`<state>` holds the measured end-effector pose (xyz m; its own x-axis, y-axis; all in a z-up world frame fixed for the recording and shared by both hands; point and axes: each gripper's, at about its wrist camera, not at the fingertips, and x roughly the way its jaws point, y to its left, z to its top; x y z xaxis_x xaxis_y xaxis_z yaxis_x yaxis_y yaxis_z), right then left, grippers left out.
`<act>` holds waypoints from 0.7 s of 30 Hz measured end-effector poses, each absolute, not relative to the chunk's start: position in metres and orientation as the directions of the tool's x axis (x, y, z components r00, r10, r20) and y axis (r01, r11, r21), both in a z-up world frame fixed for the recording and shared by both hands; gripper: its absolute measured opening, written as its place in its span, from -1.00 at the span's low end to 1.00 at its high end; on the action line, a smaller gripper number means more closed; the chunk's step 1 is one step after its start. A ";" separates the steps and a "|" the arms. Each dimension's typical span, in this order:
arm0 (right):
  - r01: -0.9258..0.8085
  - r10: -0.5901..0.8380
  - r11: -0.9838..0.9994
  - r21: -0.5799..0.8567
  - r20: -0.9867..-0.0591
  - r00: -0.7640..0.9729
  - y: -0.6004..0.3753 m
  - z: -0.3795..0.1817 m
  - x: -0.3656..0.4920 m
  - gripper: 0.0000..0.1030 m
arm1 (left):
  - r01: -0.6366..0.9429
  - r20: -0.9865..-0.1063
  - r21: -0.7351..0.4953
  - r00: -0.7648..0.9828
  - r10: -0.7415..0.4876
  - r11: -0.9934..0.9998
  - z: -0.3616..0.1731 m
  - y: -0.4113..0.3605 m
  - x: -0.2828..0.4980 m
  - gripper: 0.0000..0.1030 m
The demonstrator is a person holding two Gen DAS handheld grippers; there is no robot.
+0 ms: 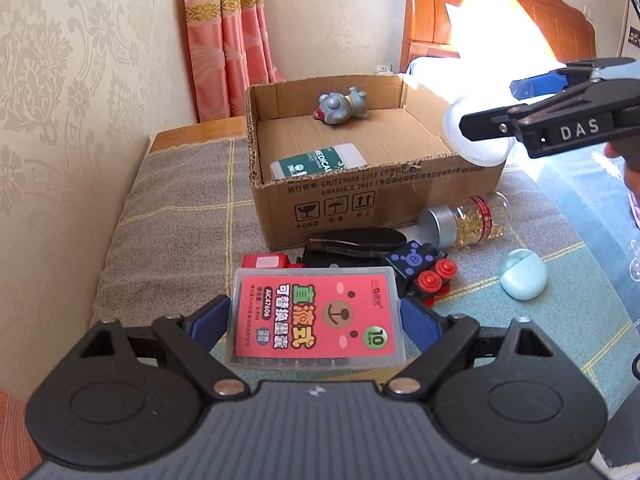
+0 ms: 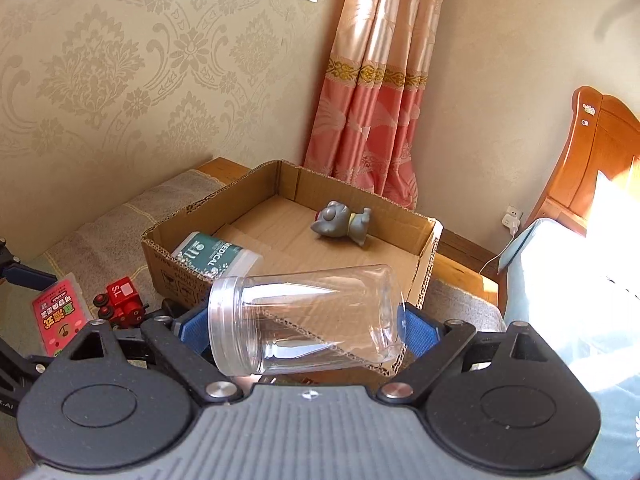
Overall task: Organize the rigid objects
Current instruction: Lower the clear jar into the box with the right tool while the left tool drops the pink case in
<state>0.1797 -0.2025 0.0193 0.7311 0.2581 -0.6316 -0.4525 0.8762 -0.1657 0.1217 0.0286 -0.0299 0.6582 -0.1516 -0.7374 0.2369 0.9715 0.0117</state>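
Closest to the left camera: left gripper point(image 1: 316, 320) clamped on a flat clear case with a red label point(image 1: 316, 316), blue pads tight on both long edges, case off the bed. Same deal on the right: right gripper point(image 2: 306, 328) squeezed on a clear plastic jar point(image 2: 308, 318), lying sideways between the pads, wide mouth to the left, base to the right, nothing inside that shows.

Just past the case, bit of a pile on the grey checked blanket point(image 1: 176, 220): red toy block point(image 1: 264, 261), black oval thing point(image 1: 356, 238) (can't tell what it is), dark blue toy car with red wheels point(image 1: 420, 270). All jammed between the case and the box front. Right of that, a small glass bottle with a silver cap point(image 1: 464, 220), on its side, full of gold capsules. Near it, sitting apart, a pale blue rounded case point(image 1: 522, 274).

Further back, open cardboard box point(image 1: 384, 204), low walls. Inside: green-and-white pack marked MEDICAL point(image 1: 316, 162) against the front-left corner, grey toy figure point(image 1: 340, 109) lying near the back wall. Jar hanging over the box's near-right corner in the left view.

Behind it all: patterned wallpaper, pink curtain point(image 2: 368, 120), wooden headboard point(image 1: 500, 28) in sunlight.
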 end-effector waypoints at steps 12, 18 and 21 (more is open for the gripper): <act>-0.370 0.235 0.925 -0.088 -0.634 0.737 -0.200 0.012 0.220 1.00 | 0.221 -0.702 0.024 0.698 -0.141 0.975 -0.014 0.024 0.148 0.75; -0.345 0.224 0.937 -0.056 -0.663 0.714 -0.209 0.006 0.188 1.00 | 0.218 -0.691 0.031 0.710 -0.137 0.976 -0.008 0.018 0.164 0.75; -0.323 0.214 0.945 -0.039 -0.673 0.708 -0.213 0.001 0.171 1.00 | 0.216 -0.681 0.042 0.721 -0.130 0.976 -0.002 0.013 0.174 0.75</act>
<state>0.1712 -0.2129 0.0012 0.7079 0.2141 -0.6731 -0.3233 0.9455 -0.0392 0.1742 0.0132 -0.0022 0.7207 -0.1300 -0.6810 0.2158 0.9755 0.0423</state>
